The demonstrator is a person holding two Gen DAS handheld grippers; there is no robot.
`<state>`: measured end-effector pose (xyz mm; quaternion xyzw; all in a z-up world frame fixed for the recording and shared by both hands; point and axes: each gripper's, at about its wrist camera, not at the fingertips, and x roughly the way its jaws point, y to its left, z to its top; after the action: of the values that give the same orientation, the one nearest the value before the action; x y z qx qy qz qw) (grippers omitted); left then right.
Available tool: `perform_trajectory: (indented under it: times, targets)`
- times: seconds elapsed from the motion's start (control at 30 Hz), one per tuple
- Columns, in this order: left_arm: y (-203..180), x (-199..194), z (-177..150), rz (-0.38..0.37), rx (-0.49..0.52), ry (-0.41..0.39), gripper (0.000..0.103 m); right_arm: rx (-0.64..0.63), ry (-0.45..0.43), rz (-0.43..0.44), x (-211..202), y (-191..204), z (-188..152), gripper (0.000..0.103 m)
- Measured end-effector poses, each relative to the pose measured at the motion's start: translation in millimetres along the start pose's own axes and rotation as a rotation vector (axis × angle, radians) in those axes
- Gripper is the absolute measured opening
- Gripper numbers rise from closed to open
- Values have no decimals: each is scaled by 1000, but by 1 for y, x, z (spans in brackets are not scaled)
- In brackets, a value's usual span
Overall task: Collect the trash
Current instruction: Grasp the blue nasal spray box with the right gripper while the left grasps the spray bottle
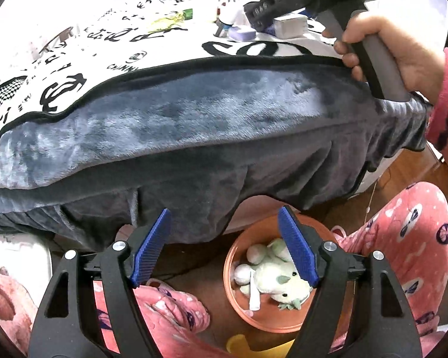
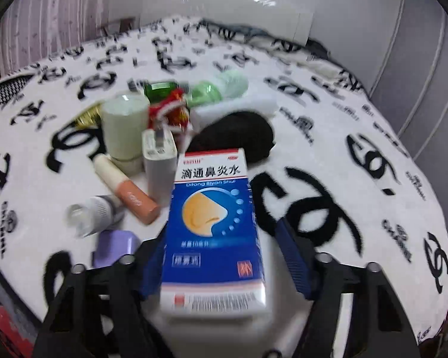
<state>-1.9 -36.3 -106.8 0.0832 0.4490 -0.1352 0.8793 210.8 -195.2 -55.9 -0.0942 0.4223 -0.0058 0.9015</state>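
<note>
My right gripper (image 2: 221, 256) is over the bed, and a blue and white nasal-spray box (image 2: 212, 232) lies between its blue fingers. The right pad (image 2: 292, 256) stands a little apart from the box, so the jaws look open around it. My left gripper (image 1: 224, 247) is open and empty, low beside the bed, above an orange bin (image 1: 242, 307) on the floor that holds crumpled tissues and a pale plush toy (image 1: 280, 280). The right gripper also shows in the left wrist view (image 1: 262, 12), above the pile of small items.
A pile lies on the white logo blanket (image 2: 343, 137): a pale green jar (image 2: 124, 125), an orange tube (image 2: 128, 191), a clear bottle (image 2: 89, 214), a purple box (image 2: 113, 247), a white charger (image 2: 159, 161), red wrappers (image 2: 170, 110), a black cloth (image 2: 236, 137). Pink pyjama legs (image 1: 403, 238) flank the bin.
</note>
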Motion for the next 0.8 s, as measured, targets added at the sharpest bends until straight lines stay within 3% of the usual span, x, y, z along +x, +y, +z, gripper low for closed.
perform_trajectory:
  times: [0.1, 0.33, 0.53, 0.63, 0.8]
  targets:
    - [1, -1, 3, 0, -10, 2, 73, 19, 36, 12, 6, -3, 0, 51]
    - [8, -2, 25, 30, -25, -36, 73, 81, -71, 56, -43, -24, -16, 51]
    - [10, 0, 80, 127, -4, -151, 73, 127, -198, 117, -109, -47, -51, 51]
    - [5, 3, 116, 110, 12, -214, 73, 127, -235, 148, -132, -53, -68, 51]
    - [-3, 29, 163, 73, 23, -237, 73, 132, -277, 196, -157, -58, -92, 51]
